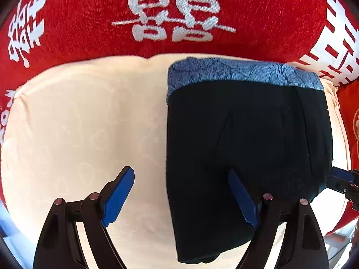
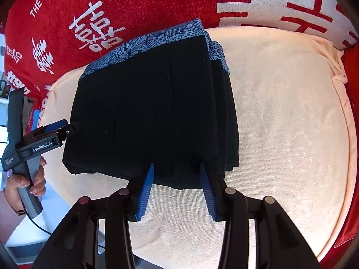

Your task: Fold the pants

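The black pants (image 1: 246, 148) lie folded into a compact stack on the cream cushion (image 1: 85, 121), with a blue patterned waistband (image 1: 235, 71) at the far end. My left gripper (image 1: 181, 179) is open, its right finger over the pants' left edge and its left finger over bare cushion. In the right wrist view the pants (image 2: 152, 107) show as a layered stack. My right gripper (image 2: 177, 170) is open at the stack's near edge. The left gripper (image 2: 67, 127) shows there at the stack's left side, and the right gripper's tip (image 1: 343, 179) shows in the left wrist view.
A red fabric with white characters (image 1: 179, 11) rises behind the cushion and wraps around its sides (image 2: 89, 33). A hand (image 2: 24, 183) holds the left gripper's handle. The cushion's bare part (image 2: 291, 123) spreads right of the stack.
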`<state>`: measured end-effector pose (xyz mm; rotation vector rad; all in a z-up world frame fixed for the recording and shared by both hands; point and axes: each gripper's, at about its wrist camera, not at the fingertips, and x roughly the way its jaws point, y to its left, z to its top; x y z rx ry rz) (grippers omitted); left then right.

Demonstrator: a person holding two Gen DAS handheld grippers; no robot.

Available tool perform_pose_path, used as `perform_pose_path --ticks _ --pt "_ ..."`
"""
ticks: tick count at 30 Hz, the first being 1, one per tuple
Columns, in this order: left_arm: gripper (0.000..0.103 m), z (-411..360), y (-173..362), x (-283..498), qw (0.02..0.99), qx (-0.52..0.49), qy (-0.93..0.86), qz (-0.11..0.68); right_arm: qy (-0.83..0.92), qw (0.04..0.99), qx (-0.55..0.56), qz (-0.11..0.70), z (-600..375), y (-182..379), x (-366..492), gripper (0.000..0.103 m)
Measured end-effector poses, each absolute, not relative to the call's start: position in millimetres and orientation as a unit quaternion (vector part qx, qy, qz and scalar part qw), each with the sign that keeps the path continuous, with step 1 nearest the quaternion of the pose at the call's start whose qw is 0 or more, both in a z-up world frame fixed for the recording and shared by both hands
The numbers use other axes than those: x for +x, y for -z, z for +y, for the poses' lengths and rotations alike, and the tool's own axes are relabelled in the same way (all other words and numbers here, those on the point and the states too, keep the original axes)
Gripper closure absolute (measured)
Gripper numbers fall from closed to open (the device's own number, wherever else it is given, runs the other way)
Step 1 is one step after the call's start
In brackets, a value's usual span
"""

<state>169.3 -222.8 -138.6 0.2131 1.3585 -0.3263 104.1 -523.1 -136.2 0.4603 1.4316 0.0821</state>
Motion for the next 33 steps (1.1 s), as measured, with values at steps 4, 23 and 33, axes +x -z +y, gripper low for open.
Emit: perform_pose_path --ticks 4,23,33 --pt "0.016 -220 132 181 0.767 0.094 0.143 0.619 -0.042 0.727 0.213 0.651 -525 136 105 0.056" --pt "0.016 -208 144 202 0.726 0.019 0.182 0.663 -0.010 0.707 0.286 0.647 -577 146 111 0.048" --pt "0.016 -203 152 213 0.704 -0.011 0.221 0.675 -0.051 0.685 0.345 0.640 -598 171 124 0.031"
